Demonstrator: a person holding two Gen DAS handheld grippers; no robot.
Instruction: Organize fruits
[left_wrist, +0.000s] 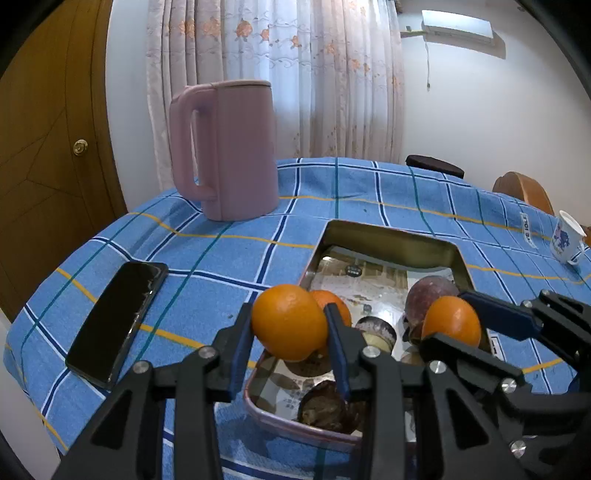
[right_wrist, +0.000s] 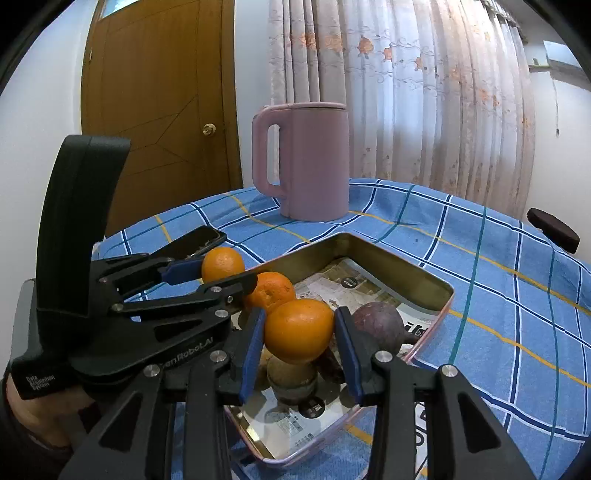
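A shallow metal tin (left_wrist: 384, 234) (right_wrist: 391, 258) lined with printed paper lies on the blue checked tablecloth. My left gripper (left_wrist: 290, 325) (right_wrist: 221, 275) is shut on an orange (left_wrist: 288, 321) (right_wrist: 222, 264) above the tin's left edge. My right gripper (right_wrist: 299, 332) (left_wrist: 454, 317) is shut on another orange (right_wrist: 298, 330) (left_wrist: 451, 320) above the tin. A third orange (left_wrist: 332, 301) (right_wrist: 271, 291), a dark purple round fruit (left_wrist: 428, 291) (right_wrist: 378, 325) and several brown round fruits (left_wrist: 328, 408) (right_wrist: 291, 376) lie inside the tin.
A pink jug (left_wrist: 229, 151) (right_wrist: 306, 162) stands at the far side of the table. A black phone (left_wrist: 118, 317) (right_wrist: 199, 240) lies left of the tin. A white cup with blue print (left_wrist: 567, 236) stands at the right. A wooden door (right_wrist: 155, 118) is behind.
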